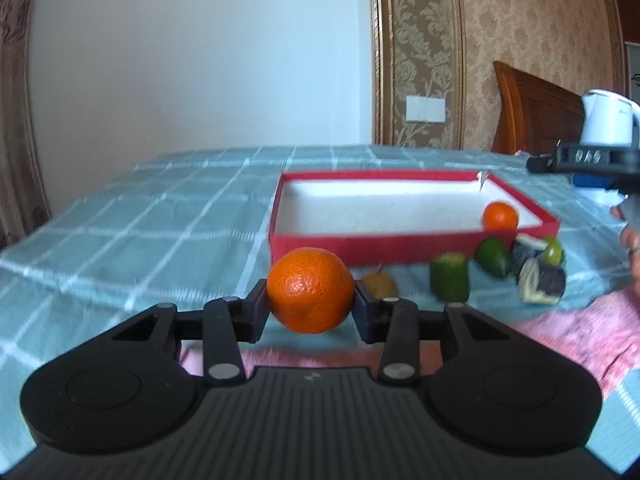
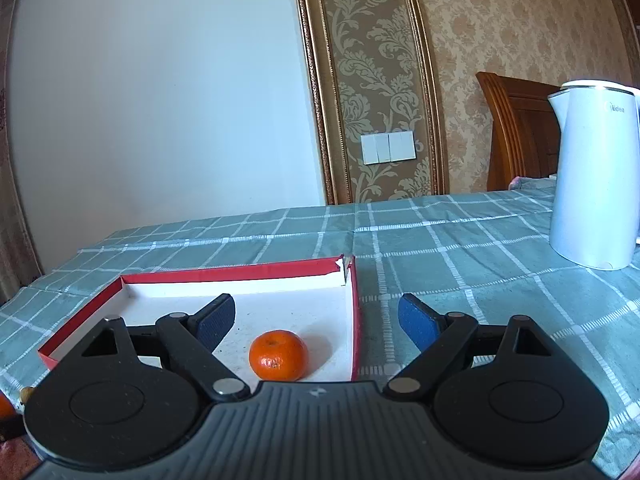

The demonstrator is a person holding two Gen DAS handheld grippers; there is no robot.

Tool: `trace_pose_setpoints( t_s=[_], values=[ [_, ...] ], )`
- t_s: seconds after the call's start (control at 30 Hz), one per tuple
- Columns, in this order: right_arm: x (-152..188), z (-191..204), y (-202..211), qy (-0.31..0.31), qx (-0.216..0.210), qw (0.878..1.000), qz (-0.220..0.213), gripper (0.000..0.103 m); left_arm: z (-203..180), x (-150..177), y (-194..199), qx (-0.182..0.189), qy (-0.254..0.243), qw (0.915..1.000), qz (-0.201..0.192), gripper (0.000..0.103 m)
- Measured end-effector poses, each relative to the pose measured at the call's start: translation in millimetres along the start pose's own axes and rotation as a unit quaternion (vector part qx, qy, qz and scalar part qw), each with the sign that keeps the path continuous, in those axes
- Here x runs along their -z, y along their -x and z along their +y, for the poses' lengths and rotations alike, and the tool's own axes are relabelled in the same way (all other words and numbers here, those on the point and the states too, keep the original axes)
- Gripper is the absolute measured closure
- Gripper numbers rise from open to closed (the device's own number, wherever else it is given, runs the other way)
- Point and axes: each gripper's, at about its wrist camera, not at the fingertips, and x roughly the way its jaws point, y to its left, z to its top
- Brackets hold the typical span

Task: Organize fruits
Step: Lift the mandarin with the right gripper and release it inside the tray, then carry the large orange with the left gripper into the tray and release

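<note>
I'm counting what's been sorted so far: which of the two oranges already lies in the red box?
The smaller orange, resting loose in the red box near its right wall. The bigger orange is clamped in the left gripper, short of the box.

My left claw (image 1: 310, 307) holds a mandarin (image 1: 310, 290) before the box (image 1: 360, 246); my right claw (image 2: 316, 322) hangs over a second mandarin (image 2: 279, 355) inside it, kettle (image 2: 592, 184) far right.

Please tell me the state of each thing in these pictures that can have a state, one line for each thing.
Left gripper: jaws shut on a large round orange.
Large round orange: held above the table.
Right gripper: jaws open, nothing between them.
Small orange tangerine: lying loose in the box.
Red cardboard box with white inside: open, no lid.
White electric kettle: upright, lid closed.
</note>
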Motion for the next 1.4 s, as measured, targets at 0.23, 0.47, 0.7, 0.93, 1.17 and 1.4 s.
trace_pose_setpoints(
  t_s=[0.23, 0.47, 0.7, 0.93, 1.17, 1.4],
  values=[
    [0.1, -6.3, -2.0, -0.019, 0.017, 1.0, 0.009, 0.014, -13.3, -39.8, -24.3, 0.02, -0.014, 0.9997, -0.008, 0.064],
    [0.7, -8.0, -1.1, -0.023, 0.028, 0.999, 0.007, 0.014, -20.0, -61.3, -75.2, 0.027, -0.005, 0.9995, 0.014, 0.064],
    [0.5, -8.1, -2.5, -0.025, 0.026, 0.999, 0.014, 0.014, -21.0, -71.7, -123.1, 0.026, 0.0, 0.9983, 0.052, 0.064],
    [-0.2, -7.5, -2.9, -0.026, 0.026, 0.999, 0.017, 0.014, -20.2, -71.3, -152.2, 0.018, -0.003, 0.9961, 0.087, 0.064],
    [-0.2, -7.1, -5.9, -0.026, 0.026, 0.999, 0.026, 0.014, -25.4, -68.0, -167.5, 0.016, -0.007, 0.9942, 0.106, 0.064],
    [-0.1, -6.9, -8.2, -0.025, 0.025, 0.999, 0.032, 0.014, -26.4, -66.7, -174.9, 0.019, -0.006, 0.9928, 0.118, 0.064]
  ],
)
